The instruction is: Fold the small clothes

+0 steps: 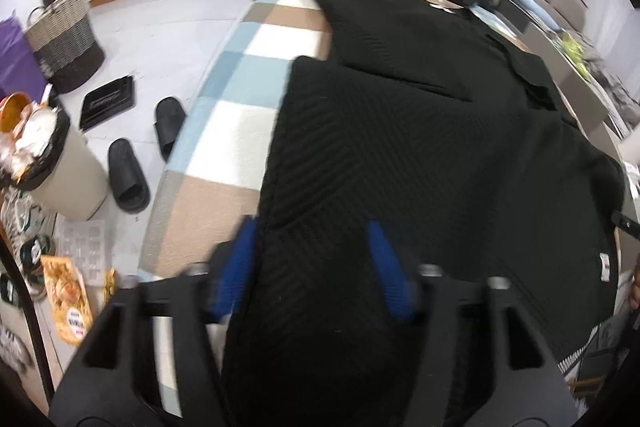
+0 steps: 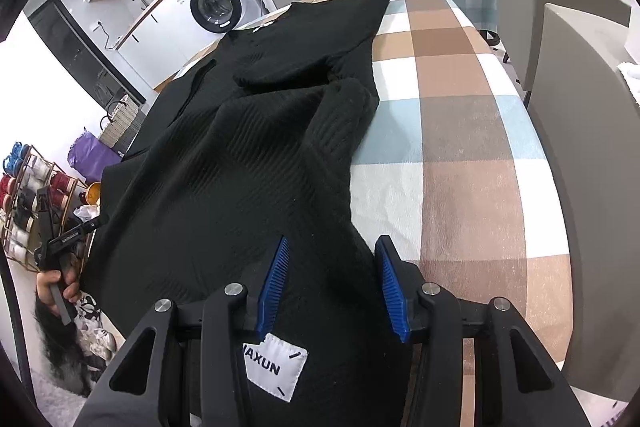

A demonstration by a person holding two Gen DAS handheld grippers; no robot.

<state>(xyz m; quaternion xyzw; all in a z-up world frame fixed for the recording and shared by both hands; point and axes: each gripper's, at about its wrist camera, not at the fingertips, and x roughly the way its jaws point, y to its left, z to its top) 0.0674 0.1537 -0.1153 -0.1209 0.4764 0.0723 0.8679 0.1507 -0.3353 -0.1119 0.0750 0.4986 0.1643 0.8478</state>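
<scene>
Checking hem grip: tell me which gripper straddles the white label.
The right gripper; the white label sits at its fingers' base. The left gripper straddles only plain black sweater.

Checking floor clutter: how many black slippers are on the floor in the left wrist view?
2. One slipper lies near the edge of the checked tablecloth; the other slipper lies nearer the camera beside the beige bin. More may be hidden behind the table.

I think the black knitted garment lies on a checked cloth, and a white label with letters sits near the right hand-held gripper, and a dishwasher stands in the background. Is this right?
Not quite. The machine in the background is a front-loading washing machine, not a dishwasher; the right wrist view shows its round door. The black knitted garment does lie on the checked cloth, and the white label sits near the right hand-held gripper.
</scene>
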